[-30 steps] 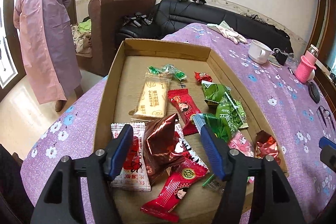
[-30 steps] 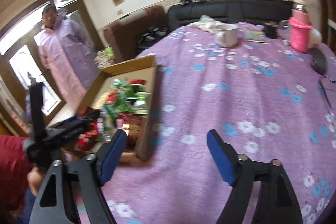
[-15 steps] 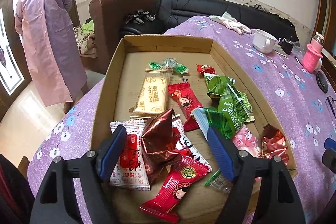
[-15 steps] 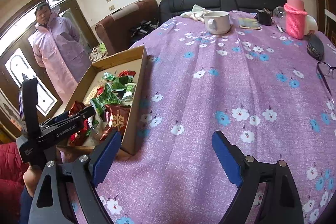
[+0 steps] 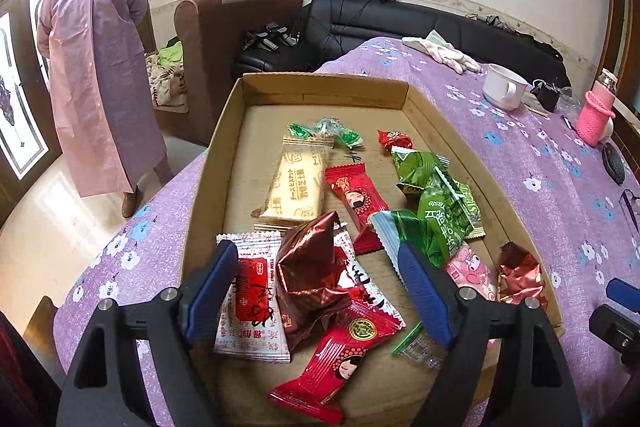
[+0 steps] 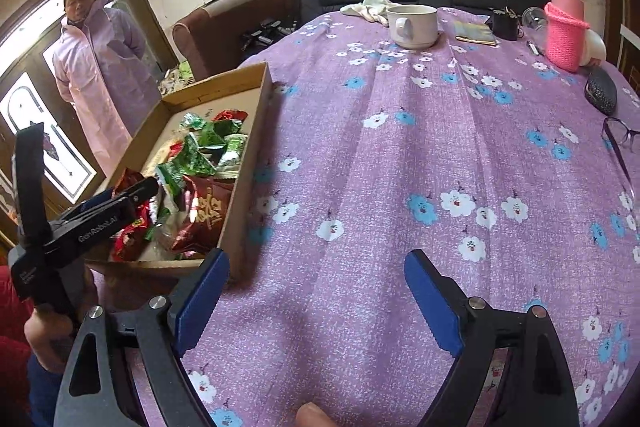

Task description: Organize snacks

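Note:
A shallow cardboard box (image 5: 208, 187) on the purple flowered tablecloth holds several snack packets. A crumpled dark red foil packet (image 5: 308, 267) lies near the front, beside a white and red packet (image 5: 252, 299) and a red packet with a cartoon girl (image 5: 340, 359). A pale cracker packet (image 5: 298, 183) and green packets (image 5: 440, 203) lie further back. My left gripper (image 5: 316, 255) hovers over the box's near end. Its jaws are opening and the foil packet shows between them, unpressed. My right gripper (image 6: 316, 263) stands open over bare cloth to the right of the box (image 6: 256, 131).
A white mug (image 6: 412, 25), a pink-sleeved bottle (image 6: 566, 27), a black case (image 6: 600, 91) and glasses (image 6: 620, 139) sit toward the table's far and right sides. A person in a pink raincoat (image 5: 96, 67) stands on the floor left of the table. A black sofa (image 5: 400, 23) is behind.
The left jaws have spread wider around the foil packet. The right jaws have also widened a little, and the right view has shifted slightly, with the box now further left.

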Tool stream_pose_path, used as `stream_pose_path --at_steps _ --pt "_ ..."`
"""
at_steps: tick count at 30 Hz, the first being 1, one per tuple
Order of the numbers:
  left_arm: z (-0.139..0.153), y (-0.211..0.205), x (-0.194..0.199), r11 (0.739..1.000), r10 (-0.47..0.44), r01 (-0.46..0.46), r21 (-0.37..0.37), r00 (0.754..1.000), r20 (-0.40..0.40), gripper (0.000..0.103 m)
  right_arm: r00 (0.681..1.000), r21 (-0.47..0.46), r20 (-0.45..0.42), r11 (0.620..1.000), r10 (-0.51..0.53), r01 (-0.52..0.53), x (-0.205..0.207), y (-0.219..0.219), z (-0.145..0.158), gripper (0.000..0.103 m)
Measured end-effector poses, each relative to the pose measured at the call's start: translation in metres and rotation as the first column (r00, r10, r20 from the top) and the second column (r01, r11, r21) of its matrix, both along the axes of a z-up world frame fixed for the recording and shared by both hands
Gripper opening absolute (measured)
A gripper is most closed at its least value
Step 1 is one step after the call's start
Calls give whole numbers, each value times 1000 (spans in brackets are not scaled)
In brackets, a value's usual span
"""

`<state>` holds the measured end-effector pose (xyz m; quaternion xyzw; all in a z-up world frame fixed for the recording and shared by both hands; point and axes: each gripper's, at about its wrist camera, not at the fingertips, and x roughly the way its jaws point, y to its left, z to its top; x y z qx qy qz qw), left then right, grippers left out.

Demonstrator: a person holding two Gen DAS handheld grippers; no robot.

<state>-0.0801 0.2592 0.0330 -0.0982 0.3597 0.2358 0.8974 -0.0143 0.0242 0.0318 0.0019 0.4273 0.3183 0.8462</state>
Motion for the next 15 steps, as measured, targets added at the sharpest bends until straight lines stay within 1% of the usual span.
stream_pose_path --at_steps 6,11,15 --pt "1 1 -2 1000 3 -3 3 1000 0 82 1000 6 -17 1000 15 -15 0 1 0 92" --pt "0 2 -2 1000 5 -5 3 1000 2 82 1000 -5 0 1000 30 -30 -5 5 1 92" --pt "1 3 -2 1000 7 -7 6 1000 1 82 1000 -7 -5 1000 30 -30 -4 6 0 92"
